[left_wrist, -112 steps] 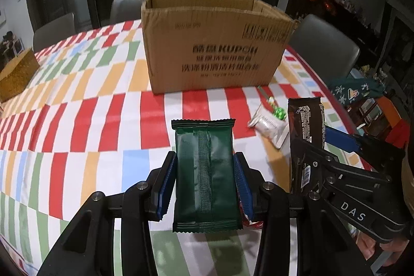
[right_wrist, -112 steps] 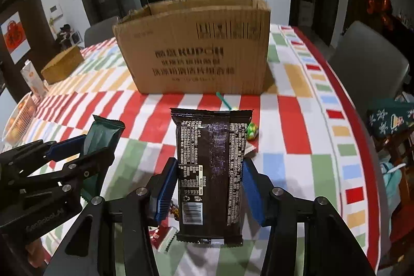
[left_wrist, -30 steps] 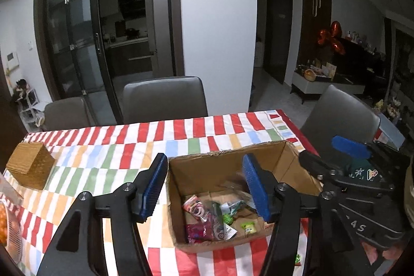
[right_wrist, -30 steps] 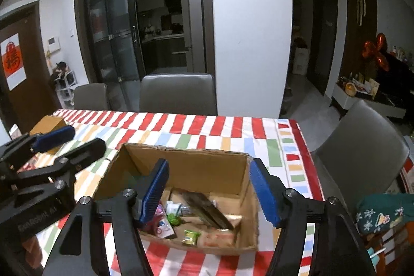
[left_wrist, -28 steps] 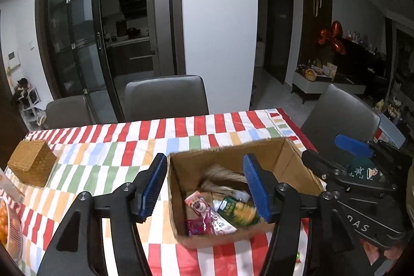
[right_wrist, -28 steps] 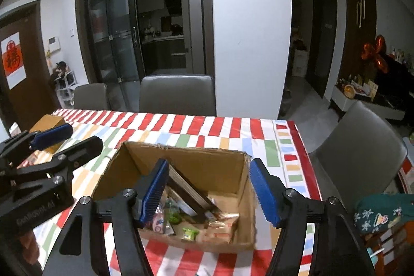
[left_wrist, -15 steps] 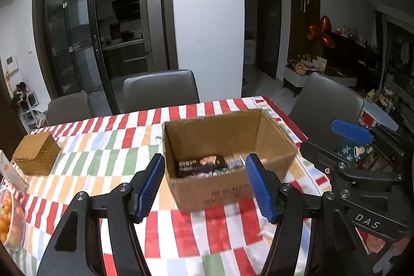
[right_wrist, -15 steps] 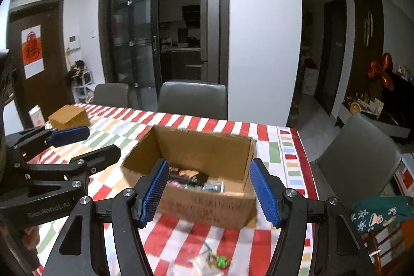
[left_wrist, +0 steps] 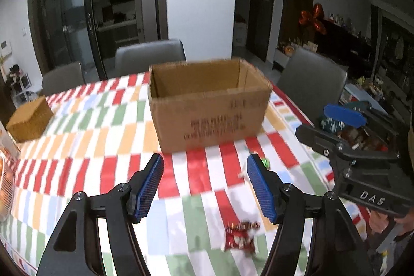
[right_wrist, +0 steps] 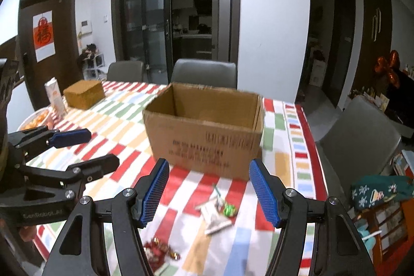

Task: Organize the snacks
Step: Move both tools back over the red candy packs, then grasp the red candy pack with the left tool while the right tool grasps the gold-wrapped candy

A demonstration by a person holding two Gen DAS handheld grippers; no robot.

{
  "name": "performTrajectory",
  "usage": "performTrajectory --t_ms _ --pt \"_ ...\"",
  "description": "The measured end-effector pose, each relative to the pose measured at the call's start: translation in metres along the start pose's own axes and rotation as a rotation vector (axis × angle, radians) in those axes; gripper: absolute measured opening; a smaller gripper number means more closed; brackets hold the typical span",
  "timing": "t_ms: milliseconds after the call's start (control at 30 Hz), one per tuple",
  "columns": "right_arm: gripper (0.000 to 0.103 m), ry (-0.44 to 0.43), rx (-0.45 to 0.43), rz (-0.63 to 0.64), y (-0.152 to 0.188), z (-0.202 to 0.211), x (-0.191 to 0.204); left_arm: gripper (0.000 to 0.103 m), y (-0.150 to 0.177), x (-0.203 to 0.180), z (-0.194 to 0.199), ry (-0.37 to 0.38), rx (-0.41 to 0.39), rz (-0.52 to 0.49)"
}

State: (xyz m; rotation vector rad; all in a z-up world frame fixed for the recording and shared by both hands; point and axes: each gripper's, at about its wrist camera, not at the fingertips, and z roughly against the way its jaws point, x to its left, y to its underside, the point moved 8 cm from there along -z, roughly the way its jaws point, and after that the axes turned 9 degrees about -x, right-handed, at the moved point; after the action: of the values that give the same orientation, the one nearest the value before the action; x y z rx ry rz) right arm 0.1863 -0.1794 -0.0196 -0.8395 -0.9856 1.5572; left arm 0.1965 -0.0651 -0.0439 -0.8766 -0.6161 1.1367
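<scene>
Both tongs empty. Left tongs (left_wrist: 205,185) spread, nothing between the blue pads; the jaws have just been opening a little wider. Right tongs (right_wrist: 209,189) spread too, nothing held.

Cardboard box (left_wrist: 207,105) stands open-topped on the far middle of the worktop (left_wrist: 77,146); from this low angle its contents are hidden. Loose snacks lie on the near side, between box and tongs:
- red wrapped candy (left_wrist: 240,237), nearest, below the left tongs' right pad; also in the right view (right_wrist: 160,252).
- white packet (right_wrist: 214,216) with a small green sweet (right_wrist: 230,210) just beside it, near right of the box front.

Step in hand, as I judge it: between loads, both tongs lined up over the leftover snacks for a fresh pick. Task partly done; at least these three pieces are outside the box.

Next move calls for dropping low over one piece. The red candy suits the left, the white packet the right. Pieces are flat and small, so pads must come almost to the cloth and close from the sides. Frames are blurred, so exact lie of the pieces is uncertain.

Surface: cloth in red, green, orange and blue checks. Woven brown box (left_wrist: 29,119) far left; a carton (right_wrist: 55,95) and a dish of orange fruit (right_wrist: 35,119) at the left edge. Room: grey chairs round the worktop, dark glass doors behind, white pillar.
</scene>
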Motion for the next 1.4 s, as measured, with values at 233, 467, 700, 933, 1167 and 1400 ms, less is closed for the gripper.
performTrajectory --t_ms 233,467,700,933,1167,1400 --pt "0.065 -0.014 0.065 0.033 0.044 0.008 0.011 0.066 0.049 -0.012 0.003 0.022 0.059 -0.043" --pt "0.065 -0.039 0.161 0.044 0.089 0.003 0.020 0.066 0.090 -0.022 -0.005 0.056 0.127 -0.055" --pt "0.064 -0.056 0.254 0.051 0.130 -0.004 0.024 0.066 0.124 -0.033 -0.019 0.097 0.203 -0.052" --pt "0.061 -0.061 0.317 0.052 0.155 -0.012 0.024 0.066 0.148 -0.038 -0.038 0.151 0.299 -0.014" --pt "0.058 -0.051 0.354 0.044 0.168 -0.019 0.019 0.066 0.158 -0.043 -0.054 0.158 0.328 -0.009" --pt "0.055 -0.043 0.378 0.031 0.175 -0.024 0.015 0.065 0.165 -0.044 -0.068 0.164 0.347 0.012"
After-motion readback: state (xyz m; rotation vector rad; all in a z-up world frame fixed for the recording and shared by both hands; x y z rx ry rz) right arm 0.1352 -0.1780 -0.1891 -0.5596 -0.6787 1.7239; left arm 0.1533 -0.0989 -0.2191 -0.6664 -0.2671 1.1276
